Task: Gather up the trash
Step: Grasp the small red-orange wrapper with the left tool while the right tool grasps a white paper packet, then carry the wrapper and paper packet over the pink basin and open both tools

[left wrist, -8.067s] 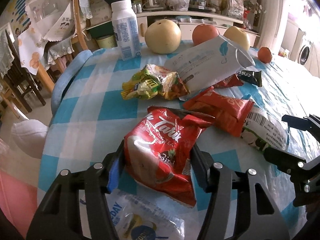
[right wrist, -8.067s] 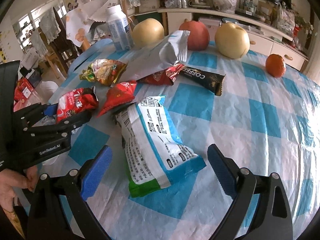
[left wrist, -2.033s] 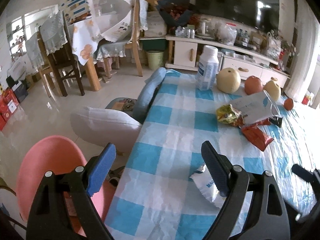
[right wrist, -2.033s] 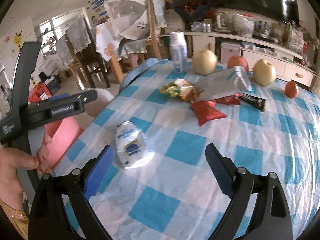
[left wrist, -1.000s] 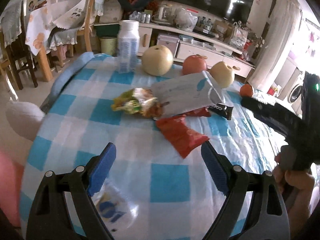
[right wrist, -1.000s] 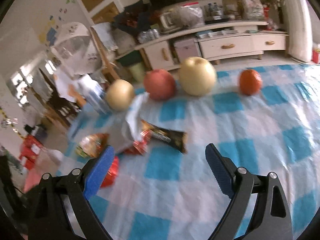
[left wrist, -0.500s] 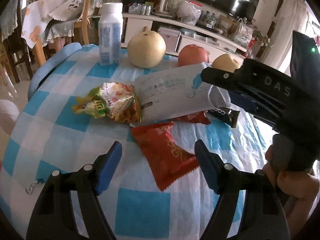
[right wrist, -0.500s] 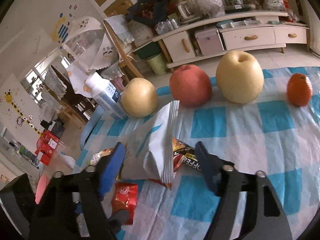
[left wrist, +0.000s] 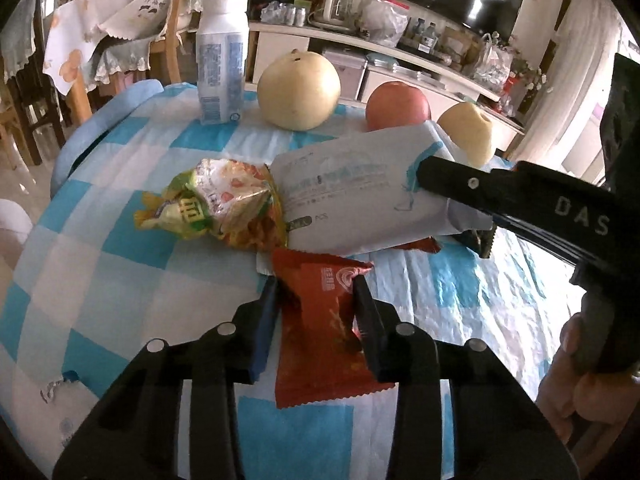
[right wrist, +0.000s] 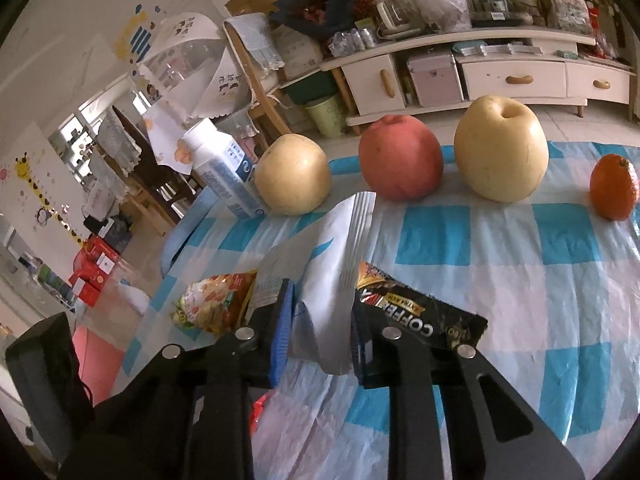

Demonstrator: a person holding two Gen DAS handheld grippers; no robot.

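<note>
Left tool [left wrist: 316,300] clamped on red wrapper [left wrist: 320,328], right tool [right wrist: 320,332] on white pouch [right wrist: 332,264]; lift straight, clear of the fruit.

red wrapper [left wrist: 320,320], white pouch [left wrist: 352,184] (blue print), blue-white checked tablecloth [left wrist: 120,240]

We see bare bench [right wrist: 520,280] right of the coffee packet [right wrist: 420,320]; fruit [right wrist: 400,160] and a bottle [right wrist: 224,168] block the far edge.

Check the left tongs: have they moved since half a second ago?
Yes. The left tongs have advanced toward the white bottle and closed in on the red wrapper, which now sits pinched between the fingers rather than ahead of them.
</note>
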